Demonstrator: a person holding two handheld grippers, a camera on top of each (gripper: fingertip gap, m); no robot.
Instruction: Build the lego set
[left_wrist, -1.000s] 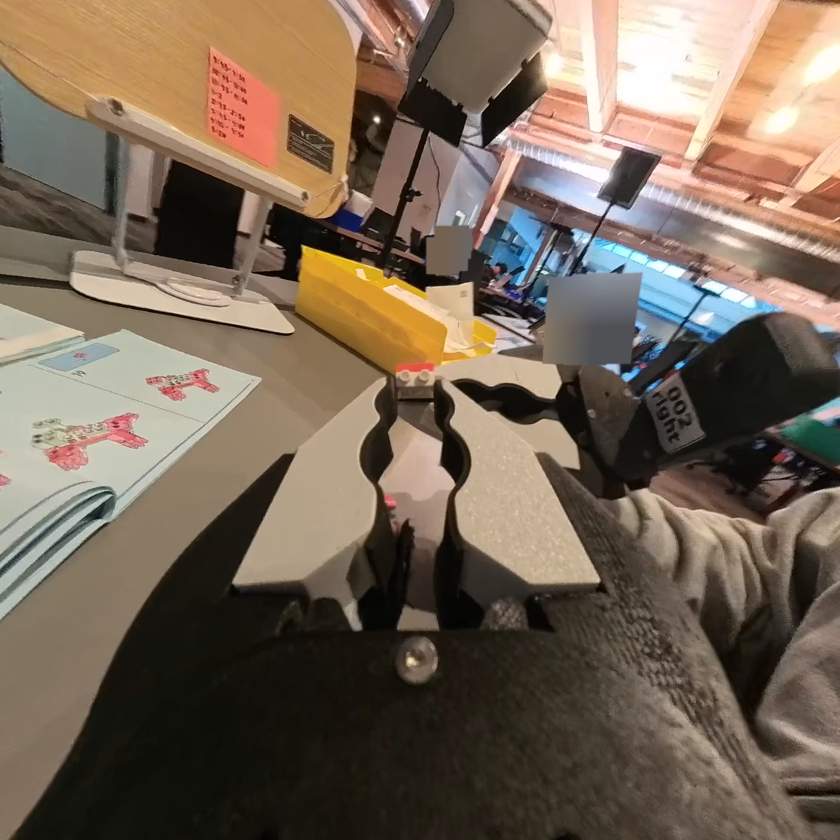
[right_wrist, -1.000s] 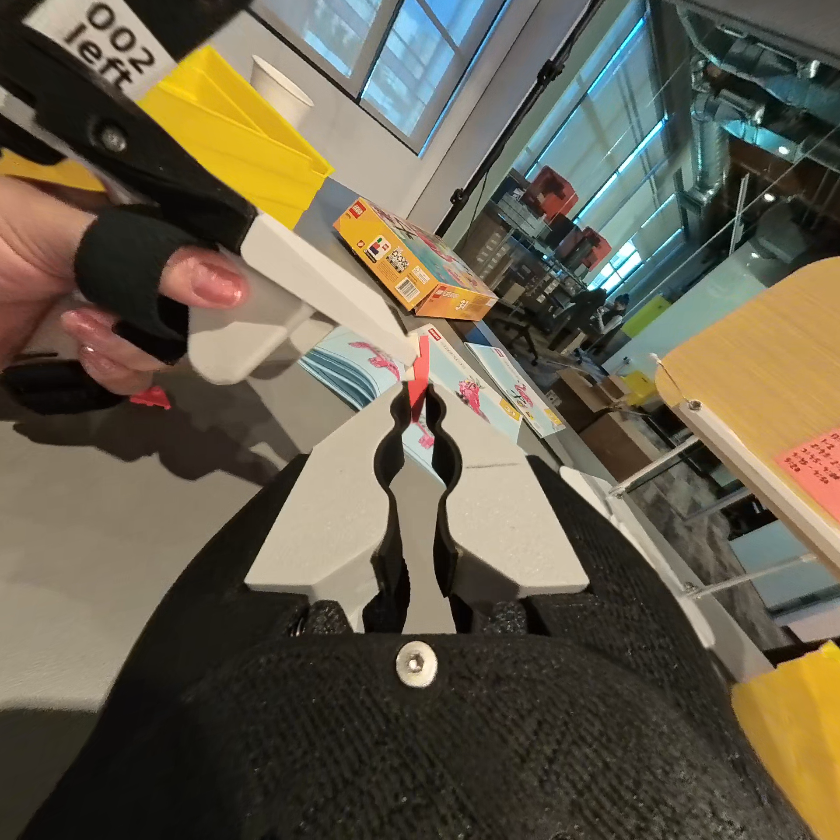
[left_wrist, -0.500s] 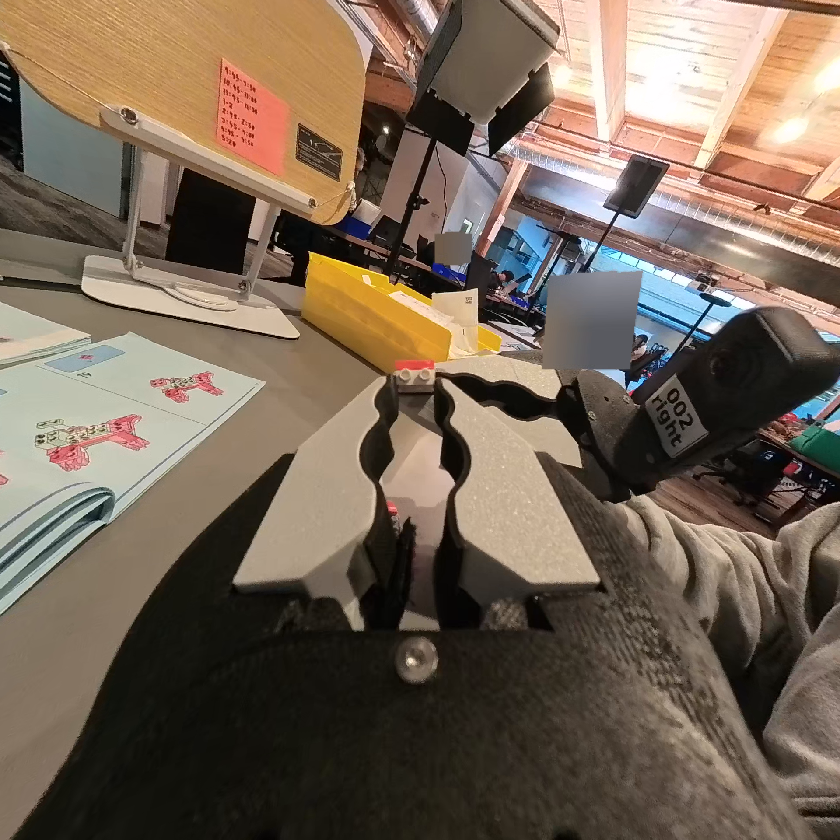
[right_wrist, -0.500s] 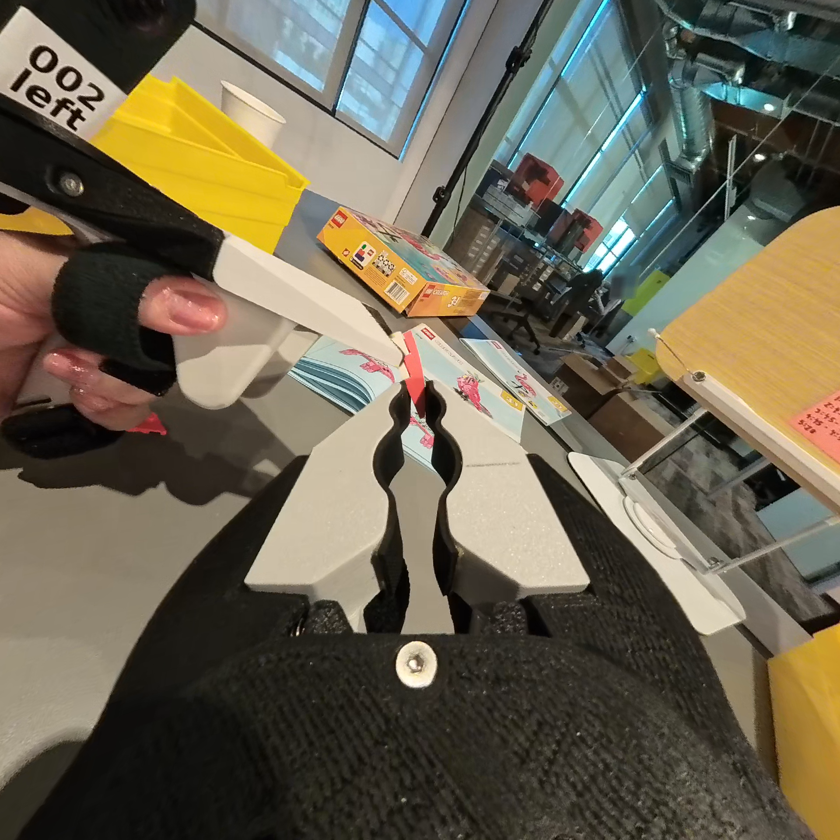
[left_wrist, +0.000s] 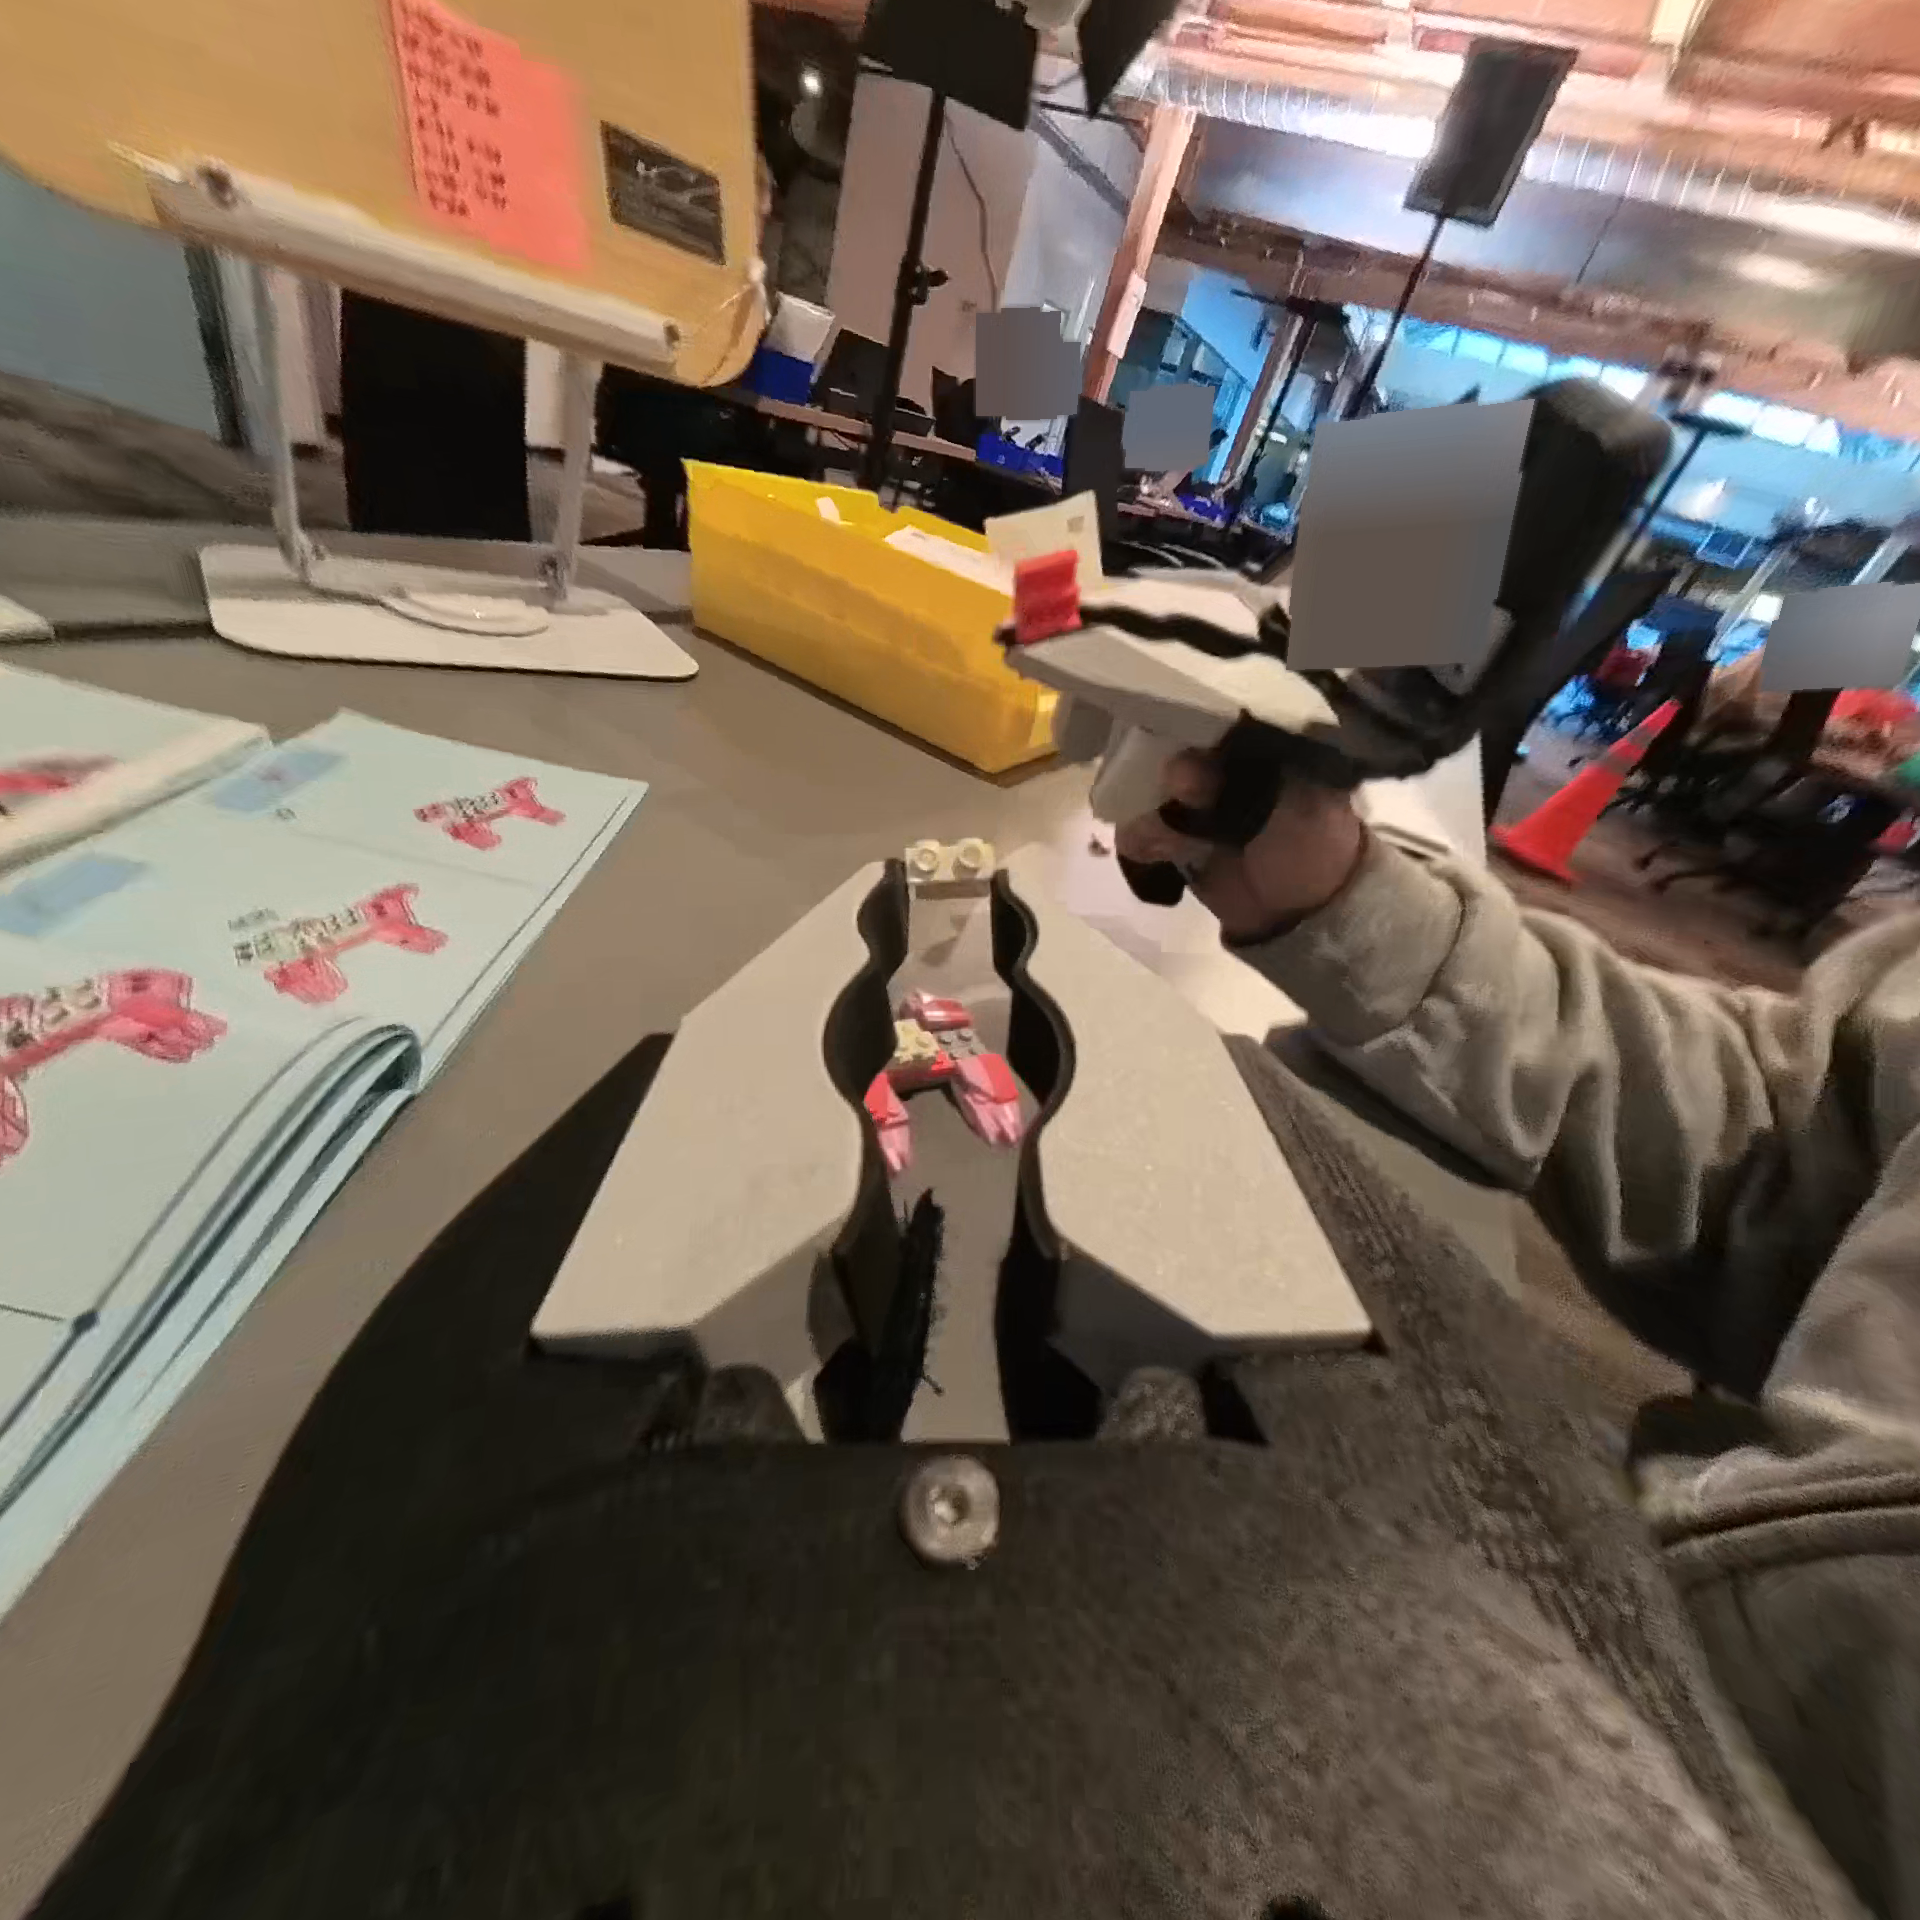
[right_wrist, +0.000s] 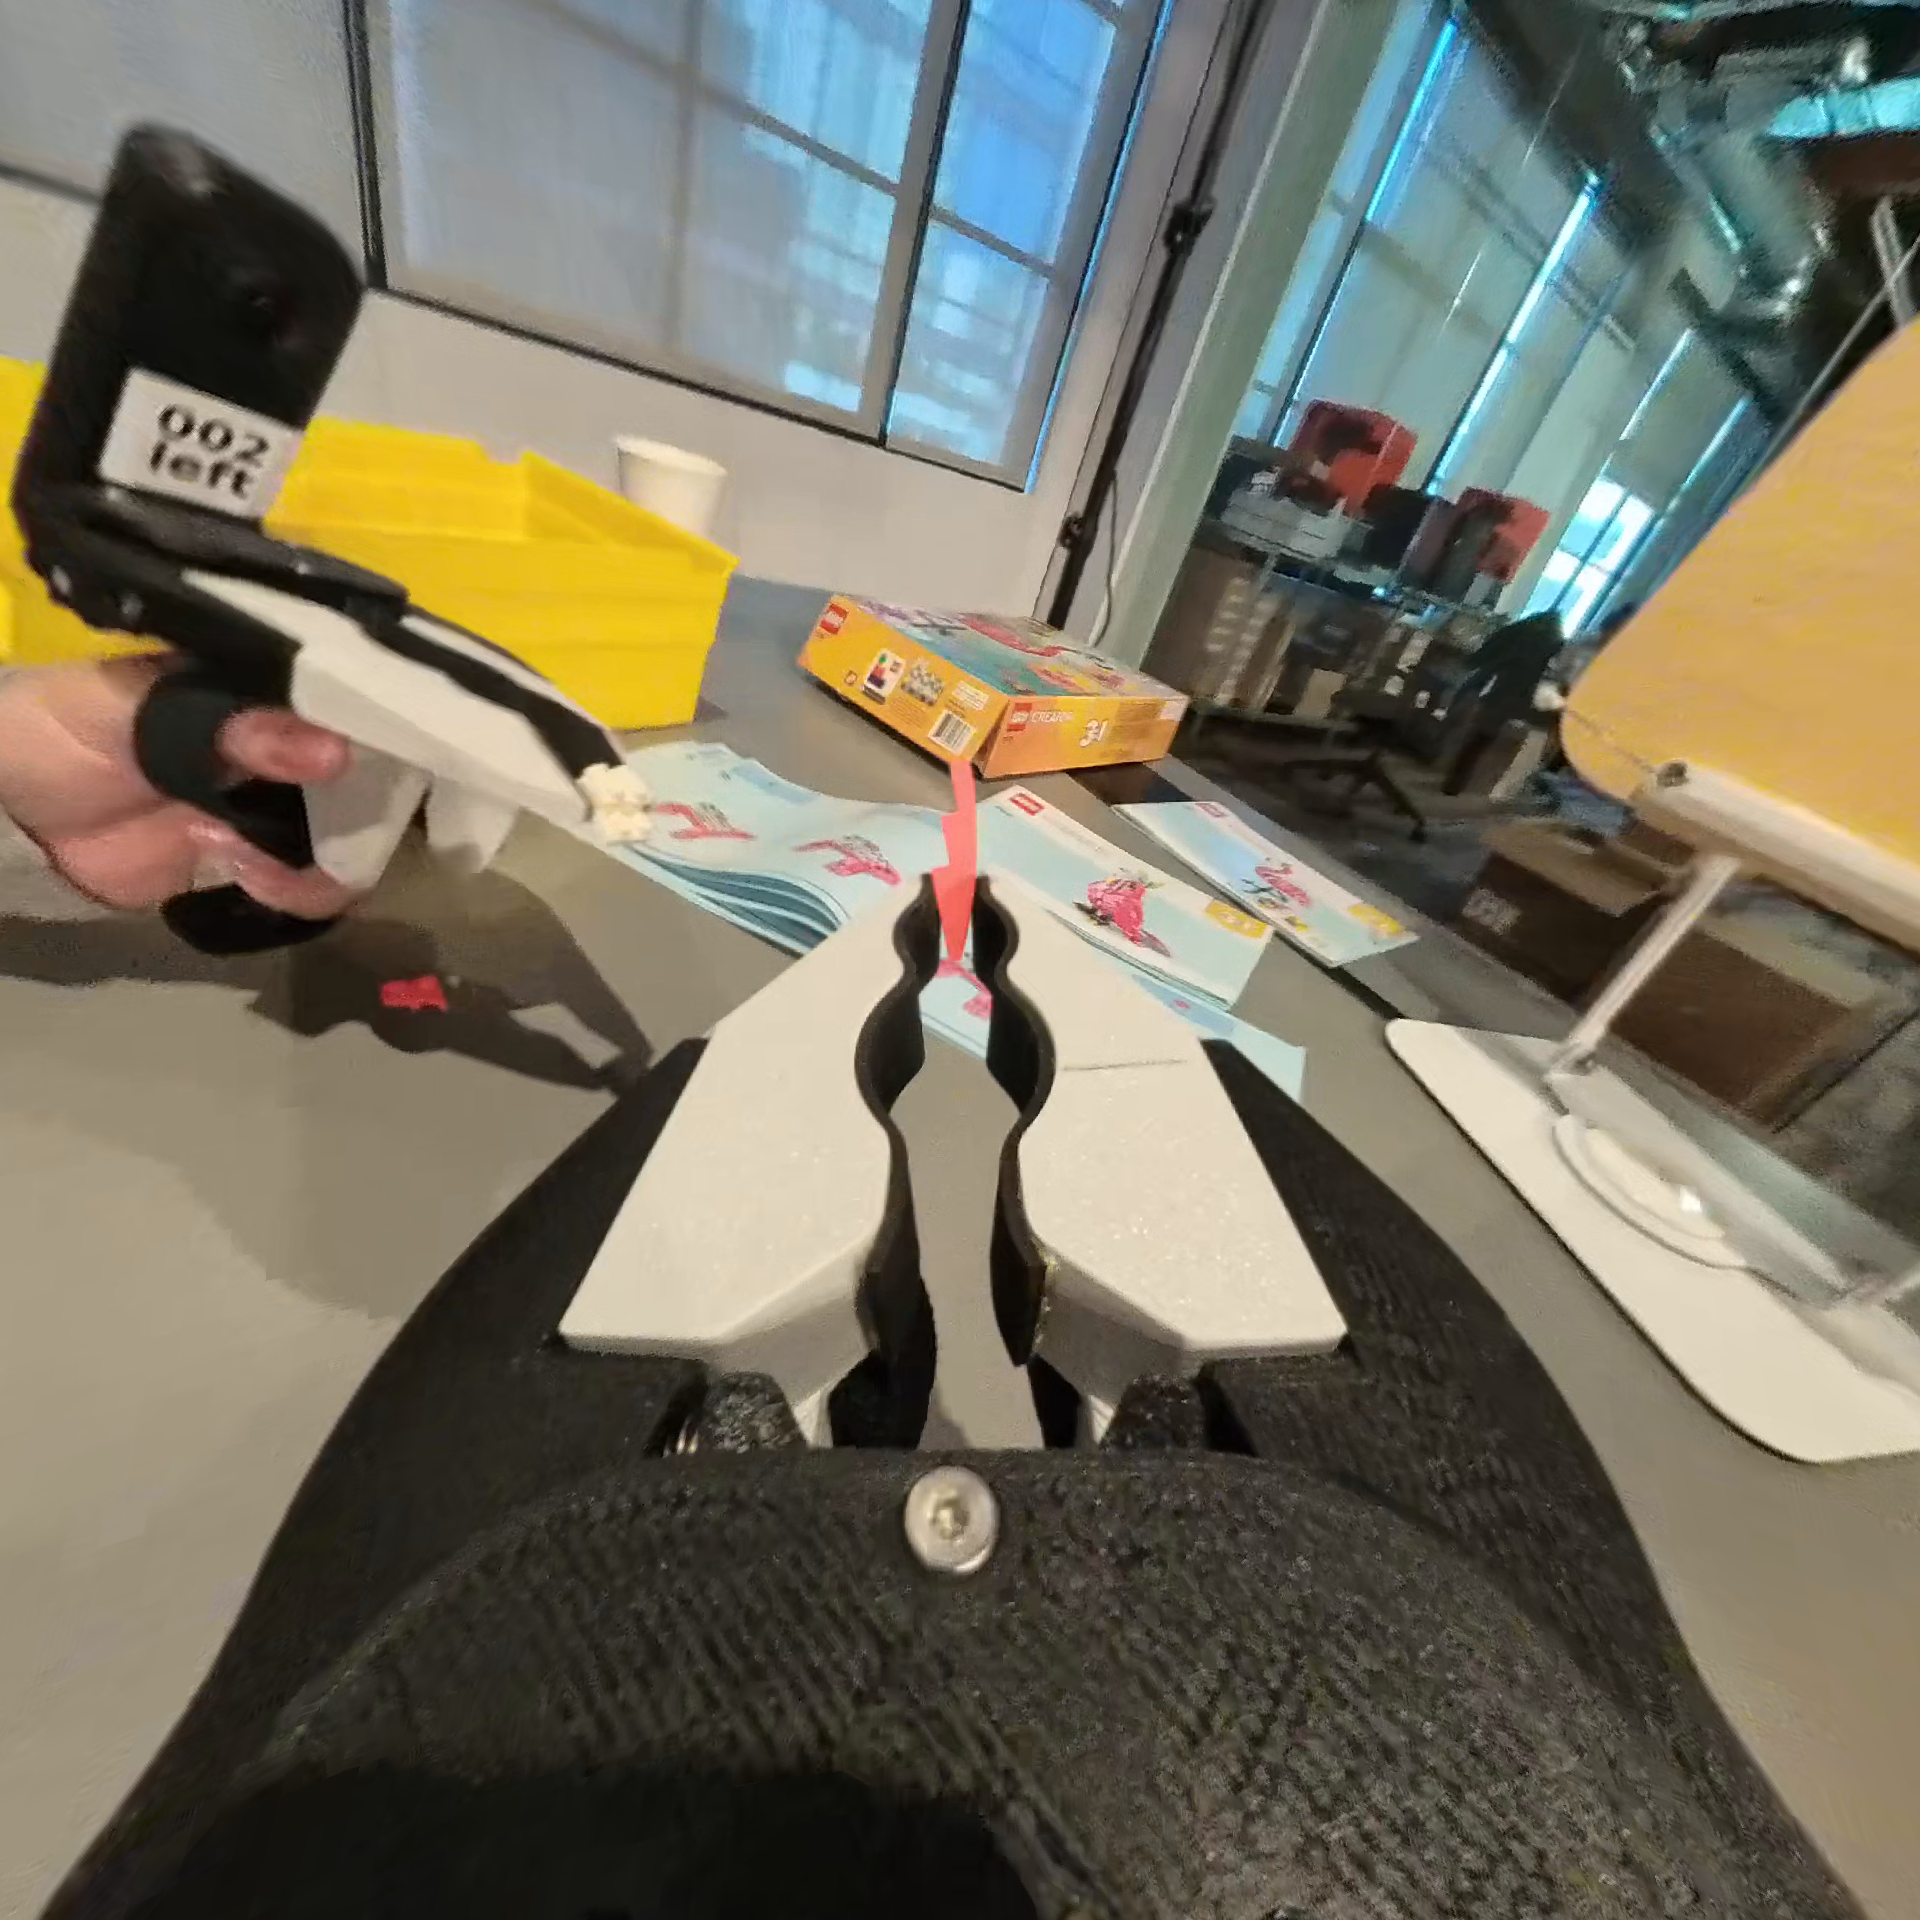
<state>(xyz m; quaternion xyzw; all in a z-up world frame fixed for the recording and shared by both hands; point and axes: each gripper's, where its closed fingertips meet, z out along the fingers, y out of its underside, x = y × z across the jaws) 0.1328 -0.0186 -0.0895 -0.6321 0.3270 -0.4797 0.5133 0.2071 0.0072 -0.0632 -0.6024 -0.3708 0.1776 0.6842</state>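
The brick (left_wrist: 948, 864) was white, the plate (left_wrist: 1045, 596) red, the model (left_wrist: 940, 1081) pink; yellow bins (right_wrist: 499, 561) sat on the grey desk (right_wrist: 208, 1195) beside pale blue booklets (left_wrist: 260, 935).

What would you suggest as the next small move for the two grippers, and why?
Probably bring the right gripper back to the left gripper and press its red piece onto the white brick: each is shut on its part, and they are apart.
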